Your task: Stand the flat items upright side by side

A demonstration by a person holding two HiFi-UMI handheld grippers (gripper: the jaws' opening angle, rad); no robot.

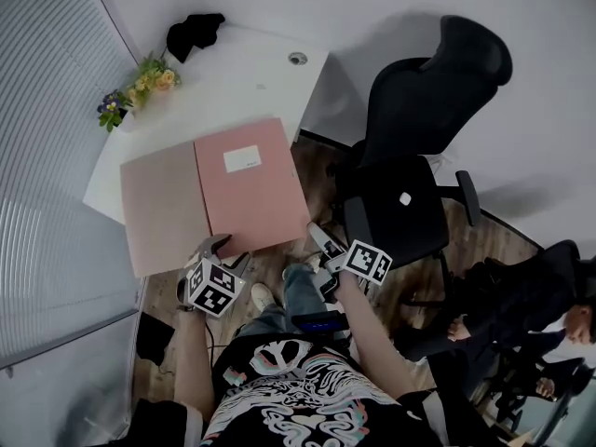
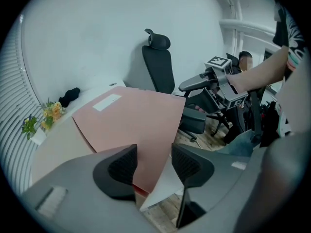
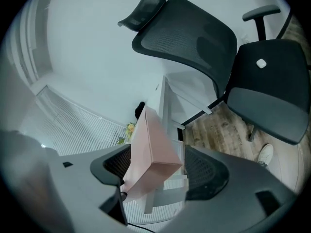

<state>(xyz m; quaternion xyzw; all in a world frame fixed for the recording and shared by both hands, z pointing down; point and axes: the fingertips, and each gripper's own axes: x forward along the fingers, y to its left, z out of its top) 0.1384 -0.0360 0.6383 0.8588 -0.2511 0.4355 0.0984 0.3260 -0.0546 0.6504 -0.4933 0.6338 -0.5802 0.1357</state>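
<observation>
Currently pink folder (image 1: 251,189) and paler folder (image 1: 163,208) lie flat, overhanging desk (image 1: 270,73) edge, likely so corners can be grabbed. Left tool (image 2: 153,164) open astride pink folder's corner; right tool (image 3: 158,166) open at other near corner, pads not pressing.

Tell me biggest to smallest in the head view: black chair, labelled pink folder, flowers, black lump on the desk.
1. black chair
2. labelled pink folder
3. flowers and black lump: both small, too alike to rank.

Folder label (image 1: 241,159) print too small to read, black bundle (image 1: 194,33) unidentifiable; bystander (image 1: 531,296) cut by right edge
</observation>
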